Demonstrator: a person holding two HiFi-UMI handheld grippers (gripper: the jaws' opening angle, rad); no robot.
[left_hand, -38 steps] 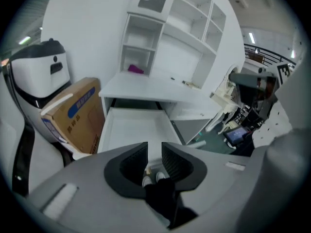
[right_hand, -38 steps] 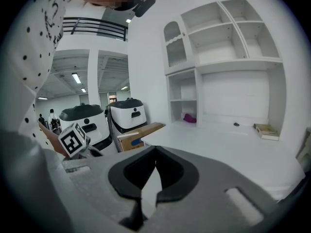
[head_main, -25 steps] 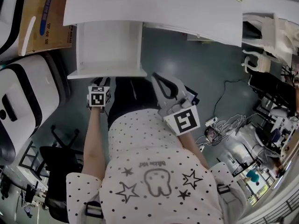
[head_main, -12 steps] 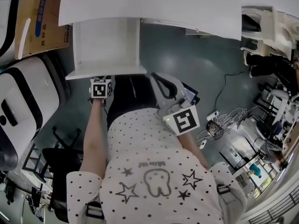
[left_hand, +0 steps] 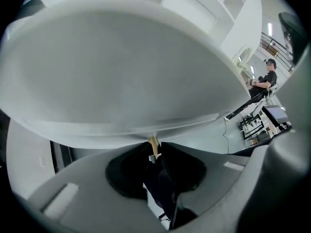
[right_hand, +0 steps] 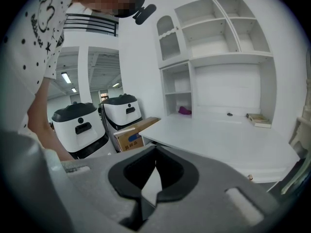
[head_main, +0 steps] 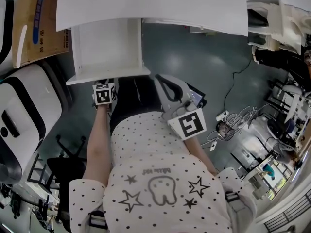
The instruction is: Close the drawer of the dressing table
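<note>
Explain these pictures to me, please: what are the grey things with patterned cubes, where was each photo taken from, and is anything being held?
No robot here: a person holds hand-held tongs in each hand; the patterned cubes are part of them. The head view comes from a camera on the person's head, looking down at a white dressing table whose drawer is pulled out and empty. The other two views come from cameras riding on the tongs. The left tongs have just been closing and seem to pinch the drawer's small brass knob. The right tongs are shut on nothing, near the person's chest; their camera shows the tabletop with a book-like thing at the back.
</note>
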